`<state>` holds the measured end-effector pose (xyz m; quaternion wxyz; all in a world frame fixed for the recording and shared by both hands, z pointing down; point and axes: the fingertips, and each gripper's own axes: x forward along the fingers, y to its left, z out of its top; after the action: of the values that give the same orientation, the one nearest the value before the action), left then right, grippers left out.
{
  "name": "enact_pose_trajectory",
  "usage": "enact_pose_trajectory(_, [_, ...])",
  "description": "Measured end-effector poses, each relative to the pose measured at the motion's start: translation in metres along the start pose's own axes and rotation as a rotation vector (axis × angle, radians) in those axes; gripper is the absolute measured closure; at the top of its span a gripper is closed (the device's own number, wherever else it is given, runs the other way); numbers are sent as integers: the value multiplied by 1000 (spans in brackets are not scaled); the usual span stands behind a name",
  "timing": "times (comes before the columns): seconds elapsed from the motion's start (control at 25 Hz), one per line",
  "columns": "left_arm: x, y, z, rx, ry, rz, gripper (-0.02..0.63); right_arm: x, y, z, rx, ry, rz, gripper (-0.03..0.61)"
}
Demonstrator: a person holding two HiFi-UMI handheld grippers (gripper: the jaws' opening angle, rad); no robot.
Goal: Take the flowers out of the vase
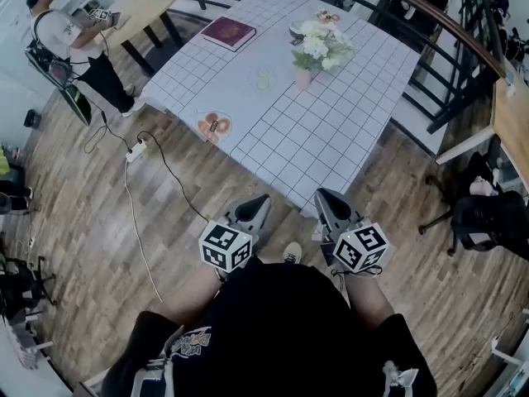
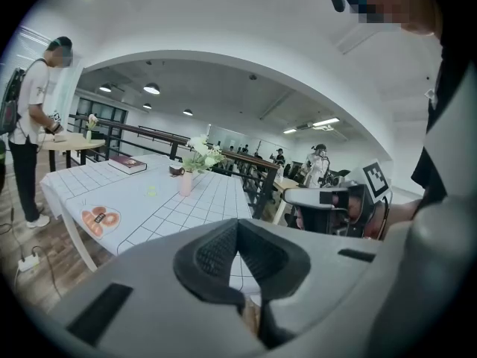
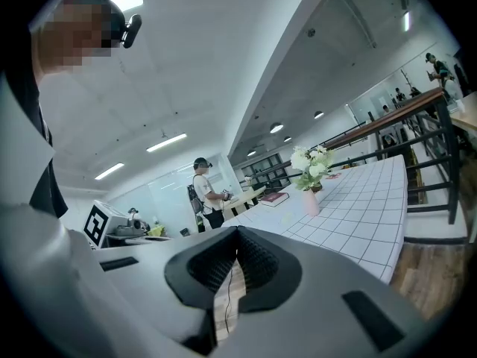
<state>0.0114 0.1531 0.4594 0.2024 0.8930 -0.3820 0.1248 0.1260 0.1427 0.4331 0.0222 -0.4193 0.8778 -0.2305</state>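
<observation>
A big table with a white cloth marked in thin dark squares (image 1: pixel 331 147) stands on a brown wooden floor (image 1: pixel 91 222). Near the far side of the table stands a small pink vase (image 1: pixel 303 78). A bunch of white flowers with green leaves (image 1: pixel 322 46) is still inside it and sticks out of the top. Just behind the flowers is a small round dish (image 1: pixel 296 30). A dark red book (image 1: pixel 229 33) lies flat near the far left corner. The words on its cover are too small to read. Near the left edge of the cloth lies a round mat with a picture of brown doughnuts (image 1: pixel 214 126). It has a little dark label, but that is too small to read too.

The left gripper (image 1: pixel 256 206) and the right gripper (image 1: pixel 327 197) are side by side over the floor, just in front of the near corner of the table and well apart from the vase. The left gripper's black ridged fingers (image 2: pixel 212 253) are pressed together with nothing between them. The right gripper's black fingers (image 3: pixel 262 261) are pressed together too and hold nothing. Each gripper has a white cube with black square marks (image 1: pixel 226 246).

Another person in a white shirt (image 1: pixel 70 40) stands at a round wooden table (image 1: pixel 145 7) far off to the left. A white plug strip with a black cable (image 1: pixel 136 150) lies on the floor.
</observation>
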Motion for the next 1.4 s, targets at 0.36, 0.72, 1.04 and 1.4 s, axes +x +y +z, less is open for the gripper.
enact_pose_trajectory(0.36, [3,1,10,14,-6,27,607,1,-7,7,12,-15,18,557])
enact_pose_trajectory(0.72, [12,7,15,4,-16,19,606,6,-18,13,14,-16,-9,557])
enact_pose_trajectory(1.04, [29,33,26,3,-17,-63,607,20,-23,19,3,-29,-103,557])
enact_pose_trajectory(1.4, [27,75,36,21,35,-166,607,66,-10,29,20,-65,-193,557])
